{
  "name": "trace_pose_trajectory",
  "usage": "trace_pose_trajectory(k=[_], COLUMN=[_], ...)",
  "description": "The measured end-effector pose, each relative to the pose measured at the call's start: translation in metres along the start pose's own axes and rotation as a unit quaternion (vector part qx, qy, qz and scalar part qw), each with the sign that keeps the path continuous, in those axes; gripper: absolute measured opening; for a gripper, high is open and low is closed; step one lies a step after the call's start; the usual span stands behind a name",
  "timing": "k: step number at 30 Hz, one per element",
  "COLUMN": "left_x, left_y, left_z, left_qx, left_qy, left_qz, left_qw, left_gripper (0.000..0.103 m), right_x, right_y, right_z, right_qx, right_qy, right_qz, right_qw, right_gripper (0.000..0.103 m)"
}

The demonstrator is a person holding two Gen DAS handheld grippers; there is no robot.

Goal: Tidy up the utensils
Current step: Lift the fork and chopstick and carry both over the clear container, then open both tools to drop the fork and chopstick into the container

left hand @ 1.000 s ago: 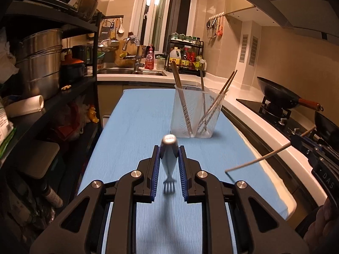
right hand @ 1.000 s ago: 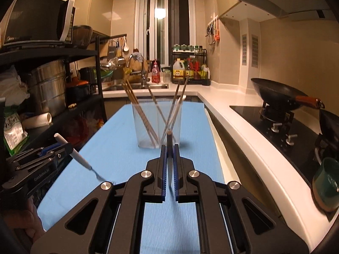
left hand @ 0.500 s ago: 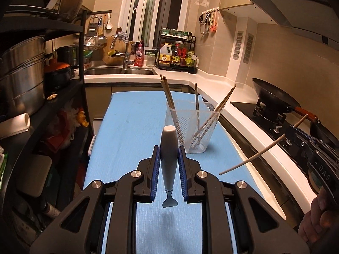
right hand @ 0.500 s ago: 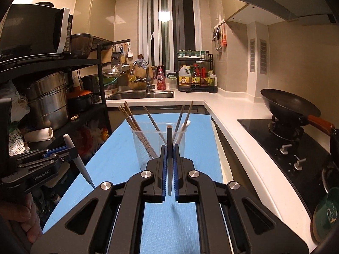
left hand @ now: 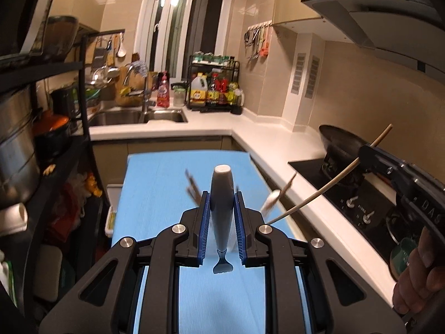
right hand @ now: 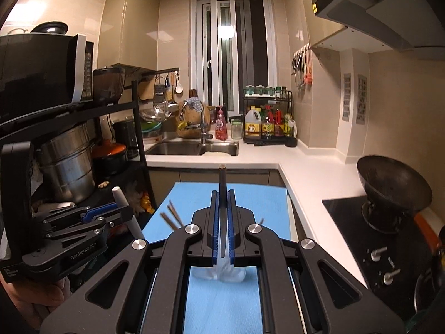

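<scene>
Fork [left hand: 221, 217], white-handled and with its tines pointing back toward the camera, is clamped between the blue pads of the left gripper [left hand: 221, 222], above the blue mat [left hand: 155, 194]. In the right wrist view the same fork [right hand: 126, 211] is seen tilted in the left gripper [right hand: 91, 220], at the left. A single chopstick [right hand: 222, 208] is gripped upright by the right gripper [right hand: 222, 222], whose pads are closed tightly on it; from the left wrist view that chopstick [left hand: 328, 186] is seen slanting across in the right gripper [left hand: 372, 158]. Below the right gripper, a clear container [right hand: 230, 271] is partly visible on the mat, with blurred chopstick tips [right hand: 172, 217] showing beside the fingers. The mat is bordered on the right by the white counter [right hand: 306, 178], beyond which a black wok [right hand: 395, 189] is set on the stove.
</scene>
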State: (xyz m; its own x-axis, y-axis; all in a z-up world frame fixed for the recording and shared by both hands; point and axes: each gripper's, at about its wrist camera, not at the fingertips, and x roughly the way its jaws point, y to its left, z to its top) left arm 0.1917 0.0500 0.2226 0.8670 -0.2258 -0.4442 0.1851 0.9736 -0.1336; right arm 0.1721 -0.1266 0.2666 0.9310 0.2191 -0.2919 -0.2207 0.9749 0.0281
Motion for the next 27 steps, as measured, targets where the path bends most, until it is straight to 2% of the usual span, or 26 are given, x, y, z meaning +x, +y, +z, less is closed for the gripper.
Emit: trace_pose_trajectory(k=[3,7,10,15,16,19,21,24,27], left_x=[0.009,0.039,0.072,0.123,0.128,0.133,0.124,0.108,0.084], left_y=[-0.005,-0.007,-0.007,-0.006,-0.006,-0.01,-0.012,-0.011,-0.003], left_z=[0.026,0.046,0.044,0.025,0.022,0.013,0.009,0.006,-0.006], left_qx=[0.002,0.004,0.009,0.027,0.03,0.047,0.064,0.069,0.054], left_qy=[-0.016,-0.019,-0.004,0.047,0.055,0.071,0.056,0.039,0.018], left_qz=[-0.008,-0.011,-0.005,-0.01,-0.014,-0.024,-0.018,-0.014,-0.006], left_qw=[0.9998,0.9998,0.9999,0.9985,0.9979,0.9961,0.9962,0.9967,0.9983], left_gripper=[0.017,0.017,0.017,0.017,0.018,0.022,0.03,0.031,0.042], right_x=[0.015,0.047,0.071,0.1,0.105,0.11,0.105,0.092,0.071], right_y=[-0.001,-0.002,-0.006,-0.01,-0.009,-0.009,-0.013,-0.016,-0.017], right_z=[0.017,0.017,0.001,-0.026,-0.032,-0.042,-0.046,-0.052,-0.063], right_qx=[-0.004,-0.008,-0.004,-0.005,-0.012,-0.02,-0.011,-0.006,-0.006], right_qy=[-0.006,0.008,0.034,0.072,0.082,0.098,0.095,0.086,0.068], right_qz=[-0.003,-0.008,-0.009,-0.002,-0.003,-0.011,-0.013,-0.018,-0.029], right_qw=[1.0,1.0,0.999,0.997,0.997,0.995,0.995,0.996,0.997], right_gripper=[0.005,0.005,0.005,0.006,0.01,0.042,0.042,0.048,0.064])
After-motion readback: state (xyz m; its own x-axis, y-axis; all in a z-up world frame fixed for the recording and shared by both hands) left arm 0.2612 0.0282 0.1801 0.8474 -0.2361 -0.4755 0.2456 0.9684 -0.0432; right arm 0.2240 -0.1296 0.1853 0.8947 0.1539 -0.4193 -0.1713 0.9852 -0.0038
